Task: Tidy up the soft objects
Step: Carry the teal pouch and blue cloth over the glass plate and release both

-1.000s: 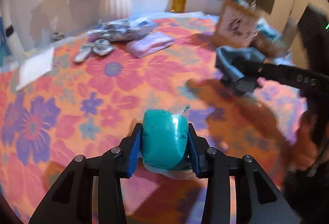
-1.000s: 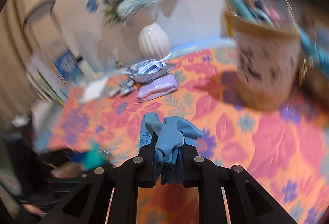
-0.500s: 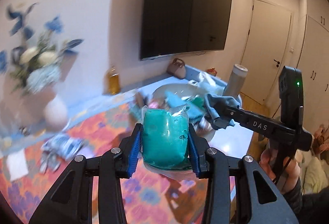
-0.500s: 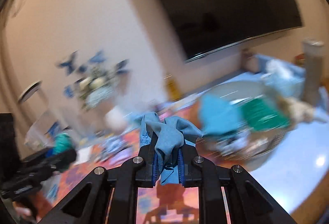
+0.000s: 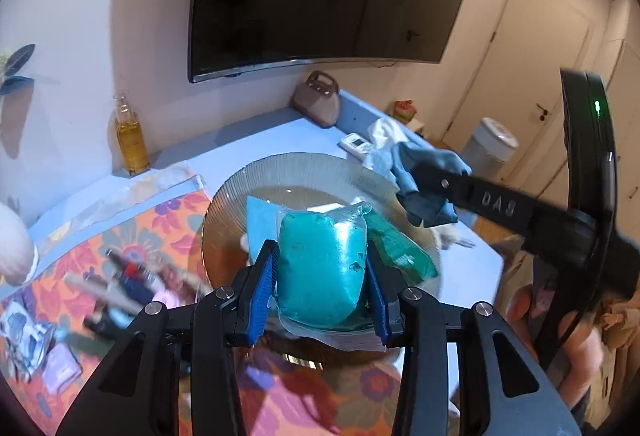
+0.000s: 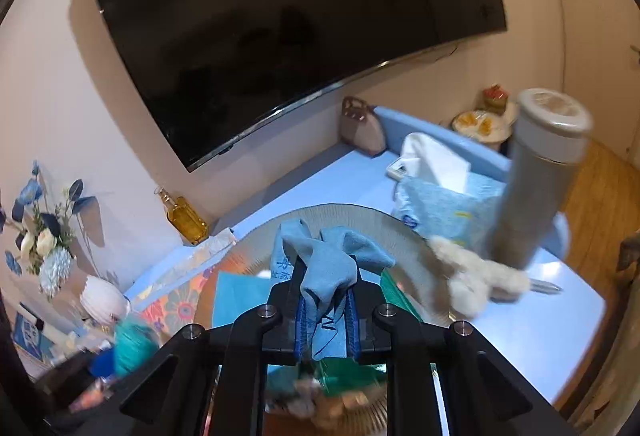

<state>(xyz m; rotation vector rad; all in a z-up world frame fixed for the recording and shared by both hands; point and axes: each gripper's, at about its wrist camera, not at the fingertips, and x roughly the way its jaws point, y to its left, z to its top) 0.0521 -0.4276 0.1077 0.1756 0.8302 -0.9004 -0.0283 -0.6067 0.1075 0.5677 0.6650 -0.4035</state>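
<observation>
Both grippers have swung off the floral tablecloth (image 5: 168, 232) since a second ago and now sit above the ribbed glass plate (image 5: 288, 172).

Left wrist view: left gripper (image 5: 322, 276) pinches the bagged teal putty lump (image 5: 320, 264), blue pads pressed into both sides, lump upright over the plate. Light blue cloth (image 5: 260, 220) and green packet (image 5: 400, 248) lie in the plate. Right gripper (image 5: 424, 196) reaches in from the right carrying the blue rag (image 5: 420, 164).

Right wrist view: right gripper (image 6: 326, 316) jaws have just been opening; blue rag (image 6: 332, 268) is between the pads, draped over them, above the plate (image 6: 400, 236). Beige plush (image 6: 476, 276), tissue pack (image 6: 440, 204) and grey flask (image 6: 536, 172) are right of it.
</observation>
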